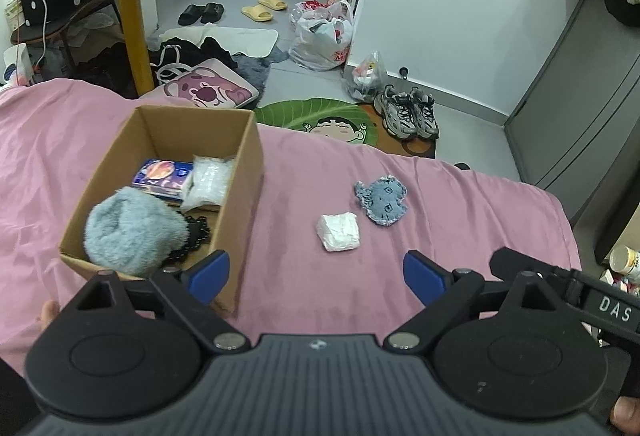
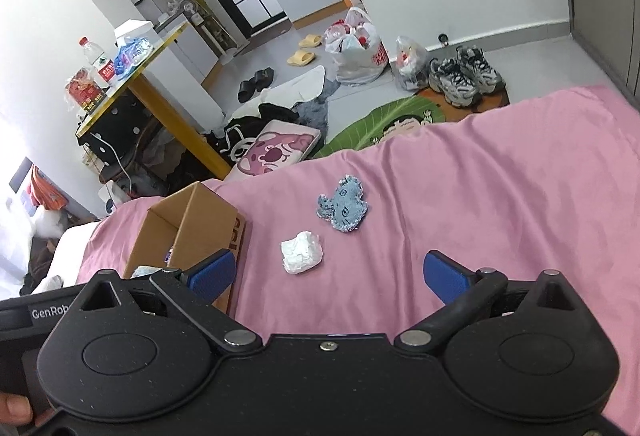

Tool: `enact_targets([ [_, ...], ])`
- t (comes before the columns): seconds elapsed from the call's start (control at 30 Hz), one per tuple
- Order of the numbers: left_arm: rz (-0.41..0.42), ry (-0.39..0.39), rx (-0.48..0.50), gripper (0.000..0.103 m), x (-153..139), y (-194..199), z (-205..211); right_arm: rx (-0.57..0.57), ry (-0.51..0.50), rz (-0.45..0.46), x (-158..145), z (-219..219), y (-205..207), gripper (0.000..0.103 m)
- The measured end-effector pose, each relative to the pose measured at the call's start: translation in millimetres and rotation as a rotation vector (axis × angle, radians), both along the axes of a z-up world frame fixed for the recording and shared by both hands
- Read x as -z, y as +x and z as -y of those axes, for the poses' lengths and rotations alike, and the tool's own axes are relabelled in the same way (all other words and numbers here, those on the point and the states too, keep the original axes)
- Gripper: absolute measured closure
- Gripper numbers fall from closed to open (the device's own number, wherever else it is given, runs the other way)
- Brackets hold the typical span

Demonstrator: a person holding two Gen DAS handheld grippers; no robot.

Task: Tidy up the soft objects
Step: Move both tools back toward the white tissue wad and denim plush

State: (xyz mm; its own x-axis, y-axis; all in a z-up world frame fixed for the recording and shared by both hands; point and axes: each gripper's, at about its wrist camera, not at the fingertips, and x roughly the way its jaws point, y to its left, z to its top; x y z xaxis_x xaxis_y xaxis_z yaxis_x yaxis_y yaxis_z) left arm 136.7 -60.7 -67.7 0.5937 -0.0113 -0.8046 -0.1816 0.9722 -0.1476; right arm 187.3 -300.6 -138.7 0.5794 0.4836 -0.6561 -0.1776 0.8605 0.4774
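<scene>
Left wrist view: left claw [image 1: 316, 276] hangs over the pink bedsheet [image 1: 460, 204] w/ jaws spread wide, nothing between the blue pads. The open brown cardboard box [image 1: 248, 160] sits on the bed at the left, likely the collection spot, since it already holds a fluffy grey-blue plush [image 1: 132, 232], a purple printed packet [image 1: 164, 176] & a clear bag of white stuff [image 1: 208, 180]. 2 soft items lie loose on the sheet, right of the box: a crumpled white wad [image 1: 339, 232] & a flat blue denim patch w/ frayed edge [image 1: 381, 201], near each other.

Right wrist view: right claw [image 2: 328, 274] also wide open, empty, aimed at the wad, which lies just ahead between its pads' line. Probably next pick; denim patch sits beyond it.
</scene>
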Motion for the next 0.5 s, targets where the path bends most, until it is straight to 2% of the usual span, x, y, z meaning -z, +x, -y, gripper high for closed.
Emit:
enact_targets([
  [0.23, -0.022, 0.006, 0.012, 0.019, 17, 18, 15, -0.006, 0.043, -0.048, 16, 3, 18, 0.01],
  [0.4, -0.055, -0.003, 0.006, 0.032, 35, 34, 18, -0.003, 0.102, -0.083, 27, 7, 34, 0.014],
  [0.5, -0.065, -0.003, -0.002, 0.034, 45, 43, 20, -0.005, 0.112, -0.093, 32, 3, 44, 0.017],
])
